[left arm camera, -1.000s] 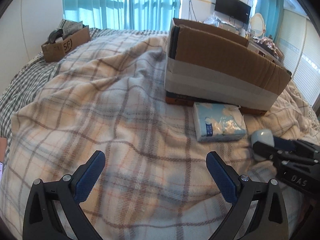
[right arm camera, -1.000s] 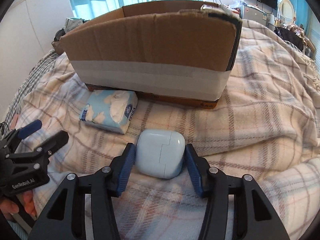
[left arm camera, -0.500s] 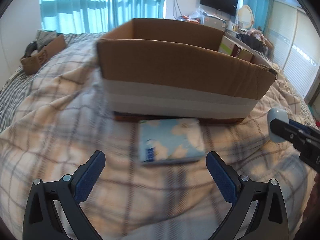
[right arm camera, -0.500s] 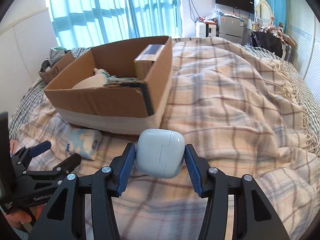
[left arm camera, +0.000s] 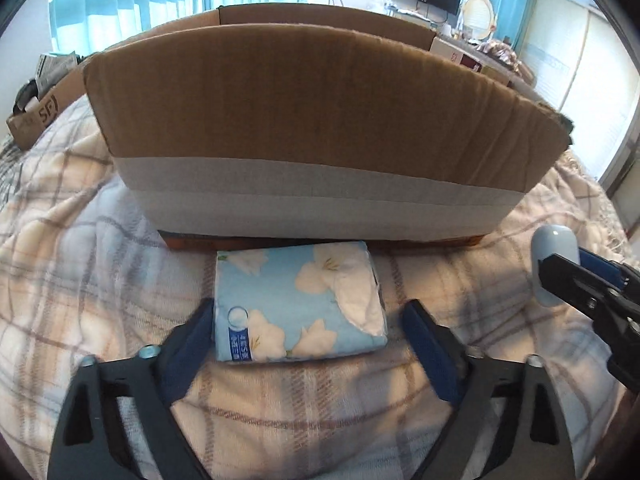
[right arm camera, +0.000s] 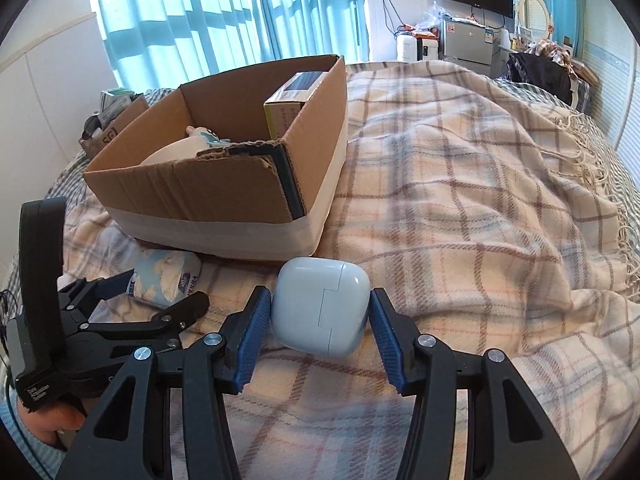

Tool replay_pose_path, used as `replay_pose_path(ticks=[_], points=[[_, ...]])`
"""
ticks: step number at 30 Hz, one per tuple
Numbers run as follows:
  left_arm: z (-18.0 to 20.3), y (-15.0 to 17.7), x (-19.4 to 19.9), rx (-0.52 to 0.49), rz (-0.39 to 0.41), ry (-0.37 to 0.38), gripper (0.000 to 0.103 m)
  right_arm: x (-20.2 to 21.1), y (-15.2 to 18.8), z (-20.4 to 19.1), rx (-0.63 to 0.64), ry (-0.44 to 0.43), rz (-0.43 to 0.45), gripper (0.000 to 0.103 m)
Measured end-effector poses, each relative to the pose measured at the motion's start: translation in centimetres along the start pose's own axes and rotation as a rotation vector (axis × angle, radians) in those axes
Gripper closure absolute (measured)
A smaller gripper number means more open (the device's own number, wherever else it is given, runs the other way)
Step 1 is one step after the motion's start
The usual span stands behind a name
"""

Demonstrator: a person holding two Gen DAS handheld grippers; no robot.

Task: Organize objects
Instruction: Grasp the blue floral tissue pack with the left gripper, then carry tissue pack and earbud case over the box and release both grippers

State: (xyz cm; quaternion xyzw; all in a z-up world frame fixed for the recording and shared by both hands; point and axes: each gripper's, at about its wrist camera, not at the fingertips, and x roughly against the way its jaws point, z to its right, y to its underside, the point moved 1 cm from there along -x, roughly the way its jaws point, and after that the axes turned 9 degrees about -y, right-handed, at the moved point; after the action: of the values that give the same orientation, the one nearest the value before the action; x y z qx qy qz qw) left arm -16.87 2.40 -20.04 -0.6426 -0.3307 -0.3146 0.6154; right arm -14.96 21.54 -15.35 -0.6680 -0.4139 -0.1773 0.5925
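A blue flowered tissue pack (left arm camera: 300,300) lies on the plaid blanket just in front of the big cardboard box (left arm camera: 320,120). My left gripper (left arm camera: 308,344) is open, its fingers on either side of the pack's near end. My right gripper (right arm camera: 318,320) is shut on a white earbud case (right arm camera: 320,306) and holds it above the blanket, right of the pack. The case also shows in the left wrist view (left arm camera: 554,264). In the right wrist view the box (right arm camera: 224,208) holds a small carton and a soft toy; the tissue pack (right arm camera: 168,280) lies at its near side.
A small cardboard box (left arm camera: 36,108) of odds and ends sits at the far left of the bed. The plaid blanket (right arm camera: 460,200) covers the bed to the right of the big box. Curtains, a TV and shelves stand beyond.
My left gripper has moved forward to the tissue pack, which now lies between its open fingers. My right gripper has lifted the earbud case off the blanket and swung right.
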Motion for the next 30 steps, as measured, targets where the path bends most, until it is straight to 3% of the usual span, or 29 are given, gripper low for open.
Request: replay_pose_path(ticks=[1, 11, 19, 30], points=[[-0.1, 0.1, 0.2, -0.001, -0.004, -0.001, 0.026, 0.0, 0.0, -0.1, 0.001, 0.001, 0.001, 0.053], [-2.3, 2.3, 4.5, 0.002, 0.007, 0.024, 0.026, 2.3, 0.4, -2.4, 0.025, 0.011, 0.029, 0.053], [-4.7, 1.7, 10.9, 0.05, 0.11, 0.031, 0.026, 7.8, -0.3, -6.2, 0.051, -0.008, 0.125, 0.053], [-4.5, -1.6, 18.0, 0.027, 0.277, 0.007, 0.026, 14.2, -2.8, -11.3, 0.156, -0.029, 0.248, 0.053]])
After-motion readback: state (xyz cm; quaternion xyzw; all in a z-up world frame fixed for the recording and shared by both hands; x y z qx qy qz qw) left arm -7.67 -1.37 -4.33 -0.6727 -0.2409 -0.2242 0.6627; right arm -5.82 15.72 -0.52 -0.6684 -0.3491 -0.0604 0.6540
